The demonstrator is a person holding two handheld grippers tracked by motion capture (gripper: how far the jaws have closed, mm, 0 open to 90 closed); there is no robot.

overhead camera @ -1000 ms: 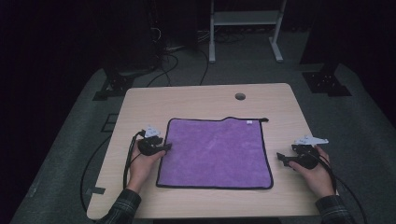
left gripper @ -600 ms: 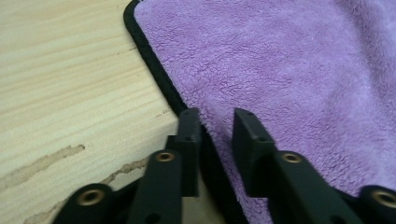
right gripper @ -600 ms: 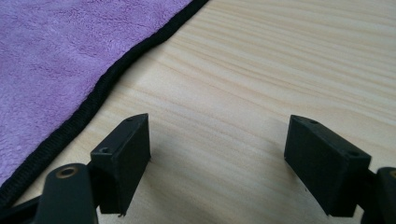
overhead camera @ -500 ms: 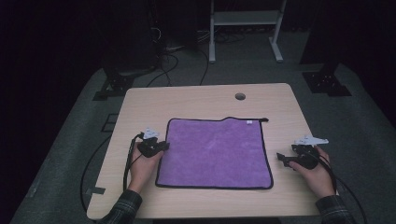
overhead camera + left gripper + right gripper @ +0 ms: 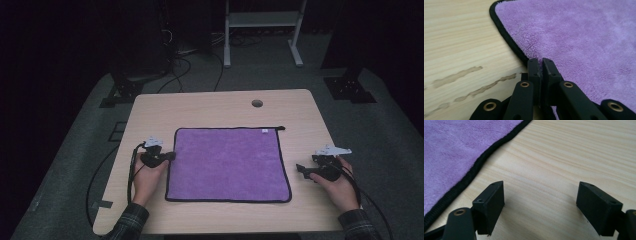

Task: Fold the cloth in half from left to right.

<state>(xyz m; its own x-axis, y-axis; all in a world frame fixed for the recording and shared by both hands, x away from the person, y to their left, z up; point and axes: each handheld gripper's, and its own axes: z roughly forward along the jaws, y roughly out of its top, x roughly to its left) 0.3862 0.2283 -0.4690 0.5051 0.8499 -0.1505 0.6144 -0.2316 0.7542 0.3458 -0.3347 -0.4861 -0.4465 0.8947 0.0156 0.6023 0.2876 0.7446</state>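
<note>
Dark room, grey carpet floor [image 5: 75,150], cables trailing, white stand legs [image 5: 227,45] at back. Light wood table [image 5: 215,107] with round grommet hole [image 5: 257,103] near far edge. Purple microfibre cloth [image 5: 227,162] lying flat at table centre, square, black piped hem, small white tag [image 5: 264,131] at far right corner, writing too small for reading. Left gripper [image 5: 541,65] sitting at cloth's left edge, jaws having just been closing, now together, pinching the hem. Right gripper [image 5: 540,202] resting on bare wood just right of cloth, jaws standing apart, holding nothing.
</note>
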